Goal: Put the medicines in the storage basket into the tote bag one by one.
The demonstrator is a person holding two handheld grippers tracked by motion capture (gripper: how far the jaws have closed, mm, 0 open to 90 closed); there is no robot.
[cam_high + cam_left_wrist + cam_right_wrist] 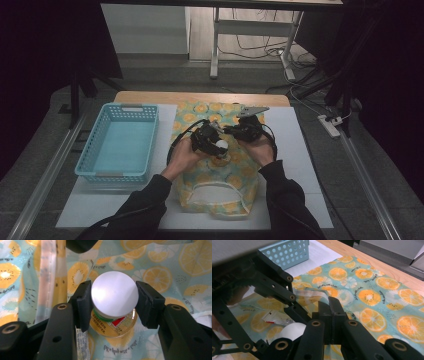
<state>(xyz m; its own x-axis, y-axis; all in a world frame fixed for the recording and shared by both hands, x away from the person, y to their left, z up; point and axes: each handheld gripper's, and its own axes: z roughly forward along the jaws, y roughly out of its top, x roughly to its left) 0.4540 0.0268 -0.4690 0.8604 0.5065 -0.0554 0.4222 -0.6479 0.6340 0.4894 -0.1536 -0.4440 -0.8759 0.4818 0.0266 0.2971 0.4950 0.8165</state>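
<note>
Over the bag (215,175), left tongs (113,298) grip a bottle (114,297) by its cap; right tongs (329,312) pinch bag's fabric shut. Prob. bagging step; next: lift opening, slide bottle in.

High view: dim overall, corners and side edges falling to near black; the table (300,150) mid-frame is the best lit, picture soft and low in detail. Left gripper view: bright, even light; the white cap (114,296) carries washed-out glare at its left; near jaws slightly blurred. Right gripper view: daylight-toned, cloth (372,290) sharp at right, dark linkage in the left foreground out of focus.
</note>
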